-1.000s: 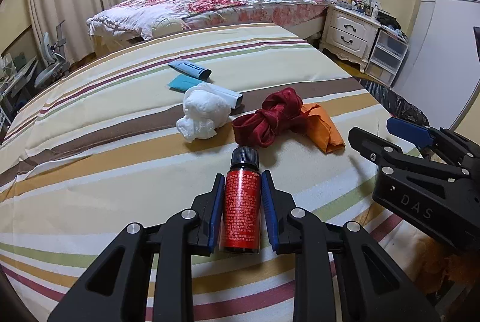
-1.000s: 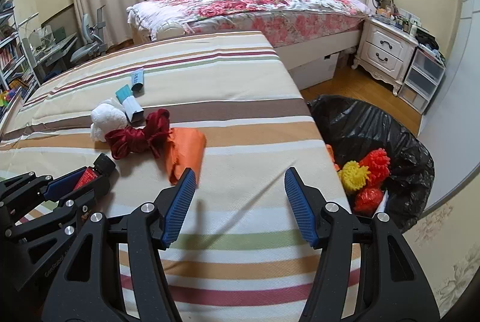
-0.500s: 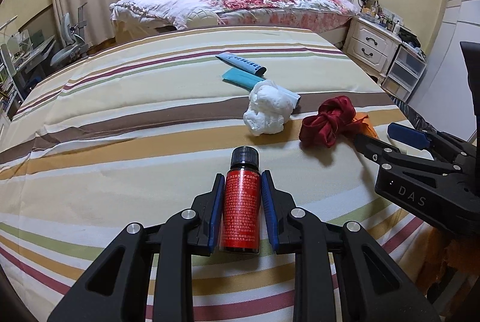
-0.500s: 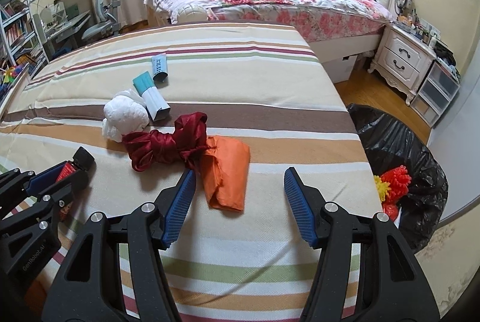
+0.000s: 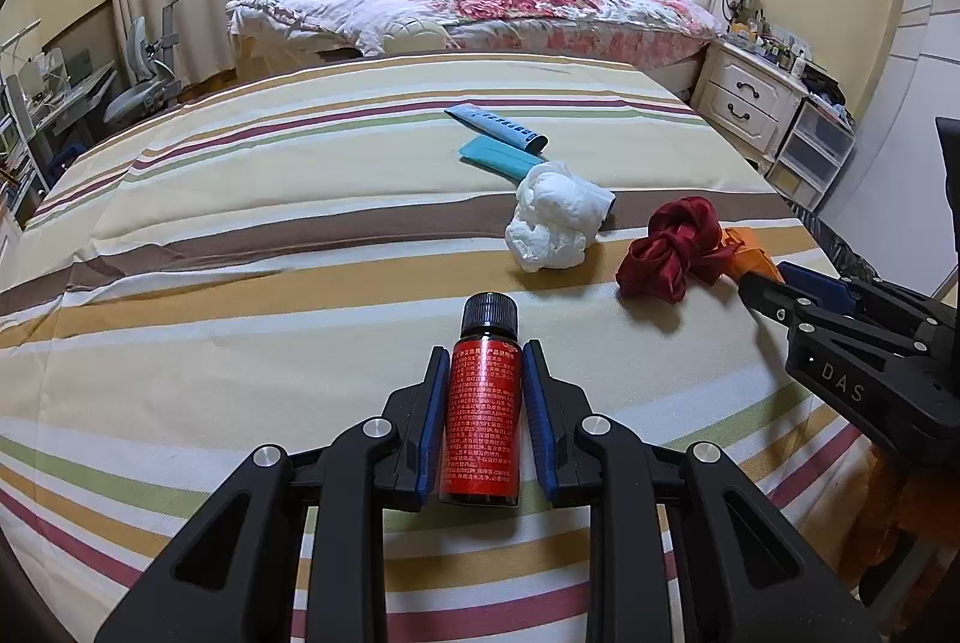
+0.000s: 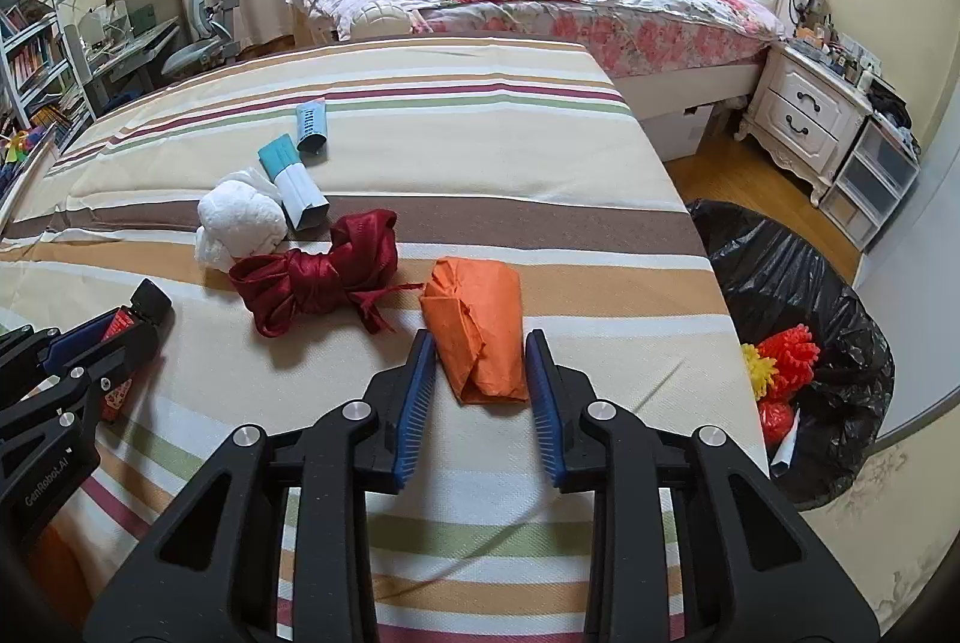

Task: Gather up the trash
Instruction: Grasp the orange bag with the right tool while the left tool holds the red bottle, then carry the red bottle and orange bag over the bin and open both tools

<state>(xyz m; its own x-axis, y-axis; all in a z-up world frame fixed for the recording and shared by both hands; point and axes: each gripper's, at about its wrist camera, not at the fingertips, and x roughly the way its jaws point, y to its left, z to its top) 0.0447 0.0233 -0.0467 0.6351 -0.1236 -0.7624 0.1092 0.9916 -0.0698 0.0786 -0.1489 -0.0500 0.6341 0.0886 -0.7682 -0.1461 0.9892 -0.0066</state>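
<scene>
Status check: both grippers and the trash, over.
Left hand-held gripper shut on red bottle. Right hand-held gripper open, straddling orange wad. Red ribbon beside it, not blocking.

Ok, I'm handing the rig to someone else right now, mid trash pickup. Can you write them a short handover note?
Left hand-held gripper: shut on the red bottle, held over the striped bed.
Right hand-held gripper: open, its fingers on either side of the orange folded paper, not yet closed on it.
Done: the black trash bag on the floor at the bed's right edge already holds red and yellow items.
Left: bag the bottle, grasp and bag the orange paper, then the dark red ribbon bundle, white crumpled tissue, teal-and-white box and blue tube.
</scene>
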